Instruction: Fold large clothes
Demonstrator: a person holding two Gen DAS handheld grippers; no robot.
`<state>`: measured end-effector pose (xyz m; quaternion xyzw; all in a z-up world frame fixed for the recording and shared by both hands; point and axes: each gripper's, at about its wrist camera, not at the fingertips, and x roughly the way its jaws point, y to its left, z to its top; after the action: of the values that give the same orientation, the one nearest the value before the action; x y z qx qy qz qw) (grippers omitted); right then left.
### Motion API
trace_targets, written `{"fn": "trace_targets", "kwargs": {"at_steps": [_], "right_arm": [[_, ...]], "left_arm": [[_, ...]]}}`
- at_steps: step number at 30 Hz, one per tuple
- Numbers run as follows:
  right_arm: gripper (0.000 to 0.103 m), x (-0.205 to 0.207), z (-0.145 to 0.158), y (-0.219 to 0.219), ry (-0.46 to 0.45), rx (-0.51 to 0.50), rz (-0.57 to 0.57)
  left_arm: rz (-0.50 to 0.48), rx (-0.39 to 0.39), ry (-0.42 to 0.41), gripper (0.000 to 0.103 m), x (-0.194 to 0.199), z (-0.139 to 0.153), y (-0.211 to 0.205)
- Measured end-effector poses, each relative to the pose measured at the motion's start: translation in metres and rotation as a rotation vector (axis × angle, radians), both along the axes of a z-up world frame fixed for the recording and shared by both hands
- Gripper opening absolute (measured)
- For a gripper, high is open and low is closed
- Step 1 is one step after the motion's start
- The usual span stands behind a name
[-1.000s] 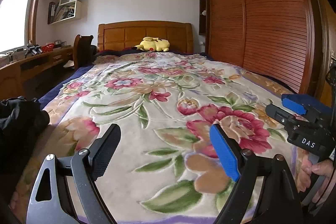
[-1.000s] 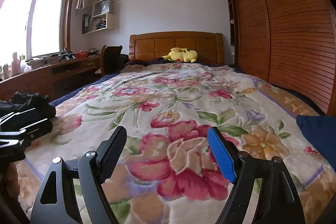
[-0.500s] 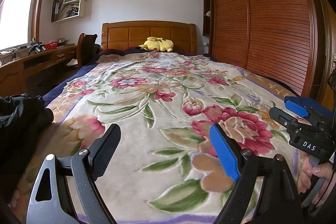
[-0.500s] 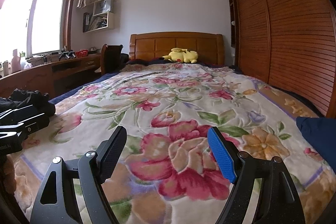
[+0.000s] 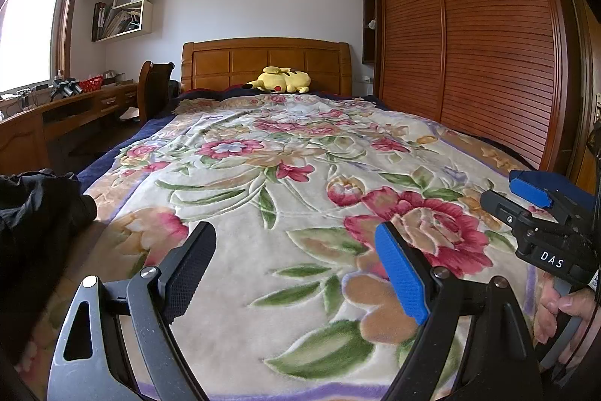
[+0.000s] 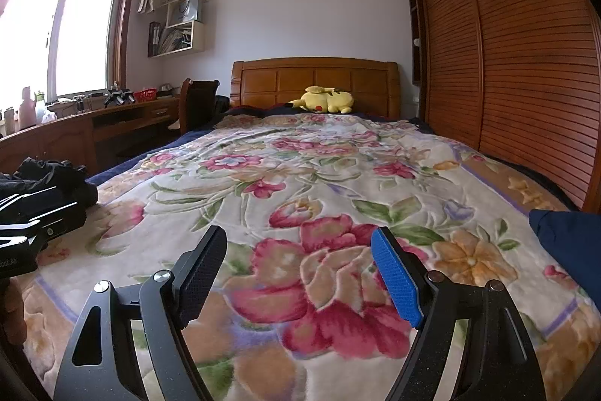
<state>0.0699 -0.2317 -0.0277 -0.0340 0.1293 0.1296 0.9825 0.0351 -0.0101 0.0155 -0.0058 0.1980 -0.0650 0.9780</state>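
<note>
A: Where is the clothing that has to be folded?

B: The likeliest piece is the black garment [image 5: 35,213], lying crumpled in a heap at the left edge of the bed [image 5: 124,145], on the floral blanket [image 5: 285,198]. From the right wrist view a dark blue cloth [image 6: 567,243] also shows at the right edge; I cannot tell whether it is clothing or bedding.

A: Has any folding been done?

B: I judge not. The black garment is bunched with no flat panel or crease to be seen, and the middle of the blanket holds nothing spread out. So the task looks to be at its very start: the garment has yet to be picked up, laid flat and folded.

A: And the tools?

B: The left hand-held gripper [image 5: 296,265] has its jaws wide apart with only blanket showing between them. The right hand-held gripper [image 6: 300,269] is likewise spread and holds nothing. Both hover over the foot of the bed, pointing toward the headboard [image 5: 263,62] and the yellow plush toy [image 5: 281,79].

A: Which is nearer the garment?

B: The left one; the heap lies just to its left.
</note>
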Motion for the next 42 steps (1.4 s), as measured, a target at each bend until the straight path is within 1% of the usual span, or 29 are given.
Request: {"fn": "trace_targets", "kwargs": {"at_steps": [42], "right_arm": [[0.081,0.0039,-0.002,-0.0025,-0.012,-0.014,0.002]], "left_arm": [[-0.001,0.002,-0.005,0.087,-0.0015,-0.0011,0.0012]]}}
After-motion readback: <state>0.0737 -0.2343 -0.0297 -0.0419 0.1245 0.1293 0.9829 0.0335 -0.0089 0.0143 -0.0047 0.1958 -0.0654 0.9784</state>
